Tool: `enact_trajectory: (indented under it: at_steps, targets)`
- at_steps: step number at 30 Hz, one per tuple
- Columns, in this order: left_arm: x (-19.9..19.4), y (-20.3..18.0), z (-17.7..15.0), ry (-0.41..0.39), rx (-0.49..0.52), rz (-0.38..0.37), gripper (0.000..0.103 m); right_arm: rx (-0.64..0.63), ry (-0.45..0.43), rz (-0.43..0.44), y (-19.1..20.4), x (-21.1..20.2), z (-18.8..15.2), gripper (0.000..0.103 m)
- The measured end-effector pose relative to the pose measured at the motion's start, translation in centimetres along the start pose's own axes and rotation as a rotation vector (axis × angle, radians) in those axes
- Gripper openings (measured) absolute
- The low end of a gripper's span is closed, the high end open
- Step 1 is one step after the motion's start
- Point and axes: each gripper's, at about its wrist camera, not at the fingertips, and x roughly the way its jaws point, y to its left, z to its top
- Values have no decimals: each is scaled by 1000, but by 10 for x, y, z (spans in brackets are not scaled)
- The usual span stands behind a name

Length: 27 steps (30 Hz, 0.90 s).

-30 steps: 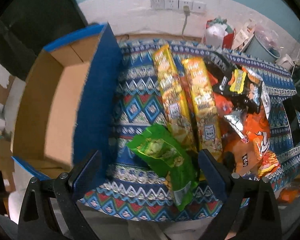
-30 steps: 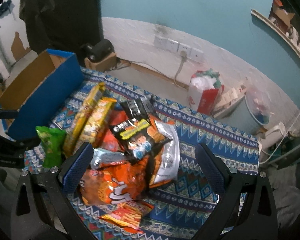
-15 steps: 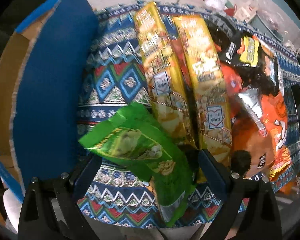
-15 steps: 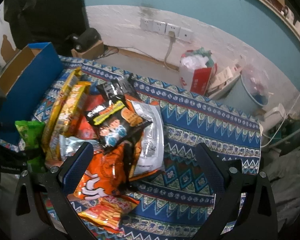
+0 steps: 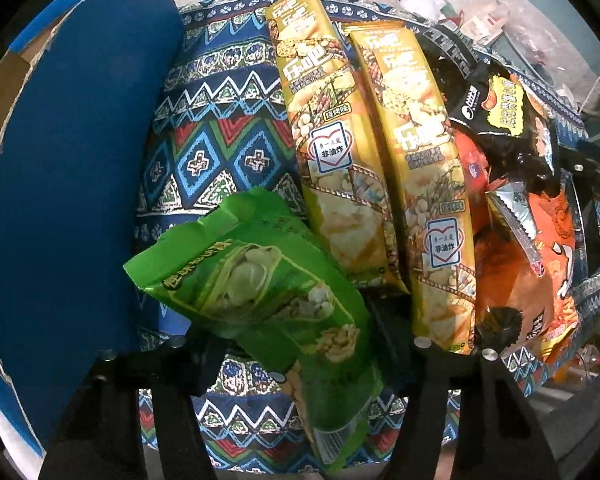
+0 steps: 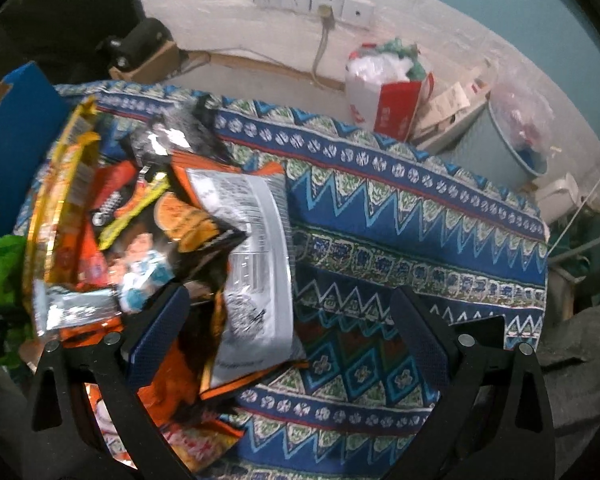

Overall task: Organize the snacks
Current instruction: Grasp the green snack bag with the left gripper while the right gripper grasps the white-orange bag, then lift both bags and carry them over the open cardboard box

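A green snack bag (image 5: pixel 268 296) lies at the near edge of the patterned cloth (image 5: pixel 212 144), between the fingers of my left gripper (image 5: pixel 296 344), which is closed on it. Two long yellow snack packs (image 5: pixel 328 128) lie side by side beyond it. A black and orange bag pile (image 5: pixel 512 184) sits to their right. My right gripper (image 6: pixel 288 344) is open above the pile (image 6: pixel 204 240), its left finger (image 6: pixel 160 332) over an orange bag with a silver back.
A blue cardboard box (image 5: pixel 68 184) stands open at the left of the cloth, seen also in the right wrist view (image 6: pixel 8 132). Behind the table are a red and white bag (image 6: pixel 388 92), a grey bin (image 6: pixel 496 140) and wall sockets (image 6: pixel 312 0).
My left gripper came down and closed in on the green bag. My right gripper moved down and left over the snack pile, still open.
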Motion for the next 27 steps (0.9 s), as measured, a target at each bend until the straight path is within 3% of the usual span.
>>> enact_trajectory:
  at_steps: [4,7,10,12,14,22,27]
  targets:
    - [-14,4,2,-16,32,27,61,6,36,9,-2,18,2,98]
    - [-17,5,3,-35,48,25,60,15,53,32,-3,29,3,90]
    - [-20,6,1,-60,63,33,60,38,78,78,-5,39,3,72]
    - [-23,7,1,-80,71,40,60,57,94,115,-6,45,2,46]
    - [-38,6,-1,-94,75,41,60,55,92,116,-5,45,1,37]
    - [-70,-3,-13,-181,120,72,59,28,38,29,0,16,-1,33]
    - [-70,-18,-23,-231,144,97,59,63,-8,0,-6,-8,-3,33]
